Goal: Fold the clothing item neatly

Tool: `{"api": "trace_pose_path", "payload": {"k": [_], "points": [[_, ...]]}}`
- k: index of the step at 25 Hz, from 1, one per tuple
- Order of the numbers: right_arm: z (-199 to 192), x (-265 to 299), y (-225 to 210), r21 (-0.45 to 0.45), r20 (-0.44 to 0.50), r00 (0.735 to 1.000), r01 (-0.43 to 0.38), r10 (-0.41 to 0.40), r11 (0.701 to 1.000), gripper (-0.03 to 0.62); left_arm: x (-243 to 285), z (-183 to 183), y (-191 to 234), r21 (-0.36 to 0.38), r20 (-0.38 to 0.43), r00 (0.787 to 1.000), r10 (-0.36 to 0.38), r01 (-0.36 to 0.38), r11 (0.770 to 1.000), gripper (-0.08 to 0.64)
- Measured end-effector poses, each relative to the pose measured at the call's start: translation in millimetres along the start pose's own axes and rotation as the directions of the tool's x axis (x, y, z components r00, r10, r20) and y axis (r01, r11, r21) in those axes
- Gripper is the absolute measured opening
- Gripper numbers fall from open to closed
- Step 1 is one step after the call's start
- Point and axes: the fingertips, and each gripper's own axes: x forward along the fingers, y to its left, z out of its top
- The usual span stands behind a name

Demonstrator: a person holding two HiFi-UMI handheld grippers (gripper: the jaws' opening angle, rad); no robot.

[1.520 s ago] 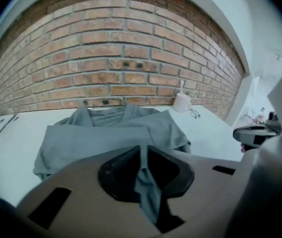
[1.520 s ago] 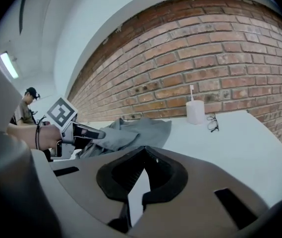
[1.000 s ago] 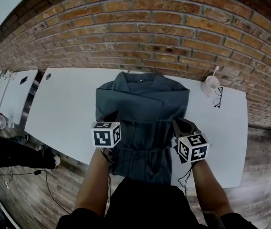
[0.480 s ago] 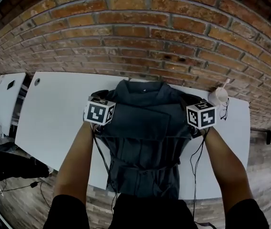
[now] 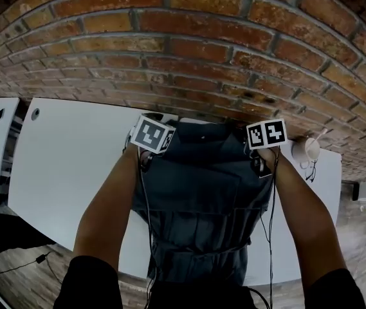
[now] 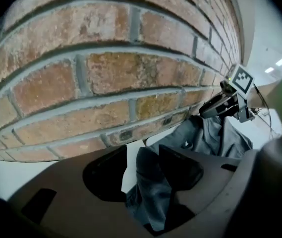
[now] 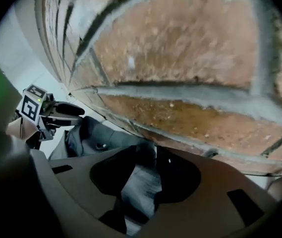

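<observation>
1. Left gripper, at the garment's far left corner: jaws have just been opening and stand spread, cloth loose between them.
2. The dark grey clothing item lies doubled on the white table, its near end overhanging.
3. Right gripper, at the far right corner: likewise parted around cloth.

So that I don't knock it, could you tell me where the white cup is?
In the head view, the white cup stands at the right end of the white table, close to the brick wall and just right of the dark garment.
</observation>
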Motion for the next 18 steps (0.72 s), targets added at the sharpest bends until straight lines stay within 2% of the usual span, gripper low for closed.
{"api": "trace_pose_path", "payload": {"k": [3,5,6,7,8,9,11,14,16,18], "points": [[-14.7,21.2,8.9,-0.063,-0.104,0.994,0.021,-0.027,0.998,0.112,16.3,-21.1,-3.3,0.027,-0.096,0.995,-0.024,0.027,0.999,0.189],[-19.0,28.2,10.2,-0.150,-0.123,0.988,0.077,-0.096,0.986,0.112,25.3,-31.4,-5.0,0.039,-0.128,0.991,-0.030,0.035,0.999,0.184],[-18.5,29.8,9.4,-0.211,-0.127,0.982,0.112,-0.140,0.971,0.110,27.5,-32.4,-4.4,0.033,-0.127,0.992,-0.027,0.032,0.999,0.162],[-17.6,31.1,9.6,-0.280,-0.128,0.975,0.138,-0.180,0.950,0.080,27.8,-33.2,-3.5,0.018,-0.129,0.991,-0.023,0.026,1.000,0.124],[-16.6,32.4,11.8,-0.343,-0.125,0.971,0.151,-0.205,0.927,0.055,26.4,-33.8,-2.5,0.005,-0.132,0.991,-0.014,0.015,1.000,0.054],[-16.0,33.0,15.7,-0.392,-0.117,0.970,0.152,-0.213,0.907,0.040,23.3,-33.4,-1.9,0.004,-0.132,0.991,-0.002,0.002,1.000,0.020],[-14.3,28.6,25.8,-0.443,-0.080,0.981,0.126,-0.179,0.888,0.034,14.1,-28.4,-4.7,0.034,-0.110,0.994,0.016,-0.012,0.999,0.020],[-6.2,8.1,42.3,-0.465,0.010,0.998,0.065,-0.068,0.883,0.034,-8.4,-12.3,-13.2,0.083,-0.019,1.000,0.006,-0.004,0.997,0.020],[-0.8,-13.1,55.0,-0.496,0.072,0.997,0.035,0.001,0.868,0.034,-31.8,-2.7,-22.1,0.113,0.059,0.998,-0.013,0.006,0.994,0.020],[2.5,-40.3,67.0,-0.544,0.138,0.989,0.027,0.058,0.838,0.034,-60.3,5.4,-35.2,0.189,0.145,0.989,-0.018,-0.009,0.982,0.019]]}}
